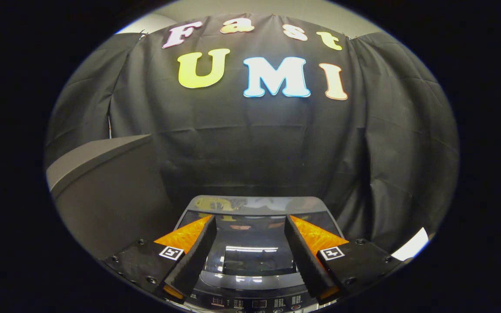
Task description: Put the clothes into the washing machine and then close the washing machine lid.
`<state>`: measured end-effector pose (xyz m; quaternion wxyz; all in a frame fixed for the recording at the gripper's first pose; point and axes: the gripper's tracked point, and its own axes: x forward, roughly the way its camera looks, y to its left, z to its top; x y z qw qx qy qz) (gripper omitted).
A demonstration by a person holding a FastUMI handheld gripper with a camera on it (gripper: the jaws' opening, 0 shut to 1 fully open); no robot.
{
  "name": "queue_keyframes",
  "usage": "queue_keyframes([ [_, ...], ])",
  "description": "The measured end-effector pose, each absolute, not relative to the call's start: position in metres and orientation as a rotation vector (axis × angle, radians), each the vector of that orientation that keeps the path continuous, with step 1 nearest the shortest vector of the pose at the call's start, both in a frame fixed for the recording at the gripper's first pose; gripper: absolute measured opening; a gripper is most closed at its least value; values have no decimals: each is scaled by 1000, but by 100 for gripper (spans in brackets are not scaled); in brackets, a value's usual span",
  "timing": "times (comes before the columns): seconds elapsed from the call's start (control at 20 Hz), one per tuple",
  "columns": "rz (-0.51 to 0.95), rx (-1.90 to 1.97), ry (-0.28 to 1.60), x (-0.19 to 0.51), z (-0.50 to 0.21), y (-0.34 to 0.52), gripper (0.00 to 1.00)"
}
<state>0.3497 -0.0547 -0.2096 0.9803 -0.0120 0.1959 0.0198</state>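
Note:
The washing machine (250,208) stands just below and ahead of my fingers, seen from above. Its dark glossy lid (250,252) lies flat and closed and mirrors the ceiling lights. A control panel (255,302) with small buttons runs along the near edge. My gripper (248,224) hovers over the lid, open, with a wide gap and nothing between the fingers. I see no clothes.
A large grey box-like unit (107,191) stands to the left of the machine, taller than it. The black cloth wall hangs close behind both. A bright white patch (411,248) shows low on the right.

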Motion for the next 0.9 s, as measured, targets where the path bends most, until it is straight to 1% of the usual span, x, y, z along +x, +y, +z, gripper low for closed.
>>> queue_keyframes([
  [0.2,54,-10,395,344,-213,-49,98],
  [0.4,63,3,352,340,-198,-41,98],
  [0.7,90,-28,242,323,-150,-27,97],
  [0.9,76,2,162,286,-105,-17,97],
])
